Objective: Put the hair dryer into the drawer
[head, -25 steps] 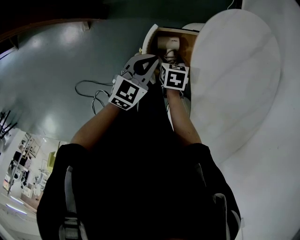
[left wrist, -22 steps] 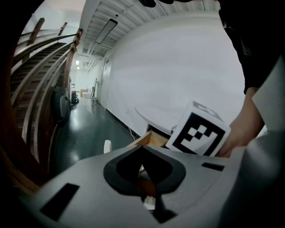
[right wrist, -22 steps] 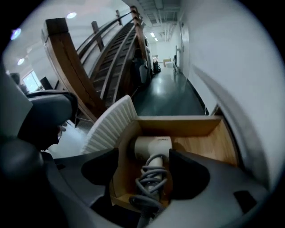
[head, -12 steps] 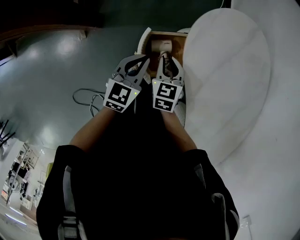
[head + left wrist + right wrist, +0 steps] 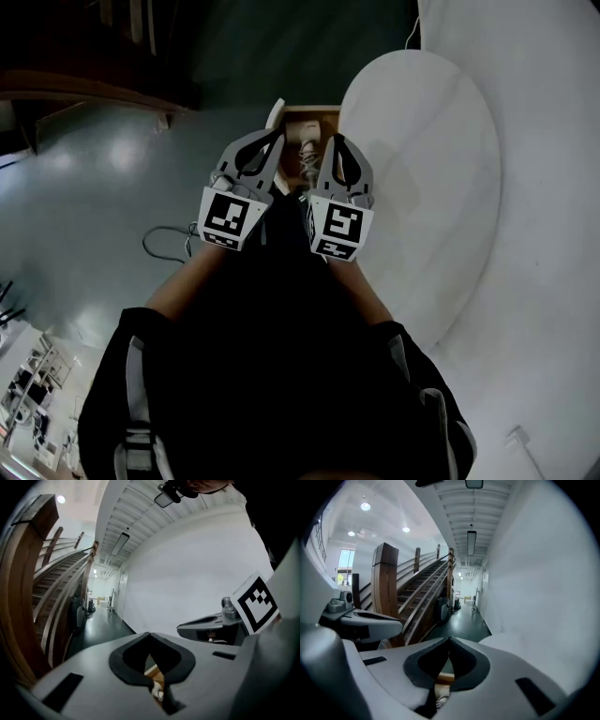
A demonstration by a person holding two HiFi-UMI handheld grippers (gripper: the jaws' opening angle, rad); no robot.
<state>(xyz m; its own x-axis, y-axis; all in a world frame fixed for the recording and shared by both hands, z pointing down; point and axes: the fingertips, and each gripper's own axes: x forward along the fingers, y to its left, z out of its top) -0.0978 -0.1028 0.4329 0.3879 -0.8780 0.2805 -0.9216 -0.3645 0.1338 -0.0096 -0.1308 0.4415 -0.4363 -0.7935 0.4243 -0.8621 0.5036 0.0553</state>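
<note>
As seen from the head view: left gripper (image 5: 276, 138) and right gripper (image 5: 335, 140) side by side, near each other but apart, tips pointing away from the person, held over the open drawer (image 5: 309, 113).
Left gripper jaws: closed, tips meeting, nothing between them.
Right gripper jaws: just now closing, now tip to tip, nothing between them.
Marker cubes: one at the near end of each gripper, a bare forearm behind each.
Hair dryer (image 5: 307, 148): pale, lying inside the drawer, showing in the gap between the two grippers and below them, touched by neither.
Drawer: wooden inside, pale front edge at the left, just beside the table (image 5: 422, 187).
Table: round, white, to the right of the drawer and the right gripper.
Cable (image 5: 169, 246): dark loops on the floor (image 5: 103, 178), left of the left forearm, well apart from the drawer.
Floor: dark grey-green, glossy.
Left gripper view: white wall (image 5: 197, 569) ahead, right gripper's side and marker cube at the right edge; under the closed tips a sliver of wood and something pale, too small to tell.
Right gripper view: wooden staircase (image 5: 417, 592) at the left, corridor ahead, left gripper at the left edge.
</note>
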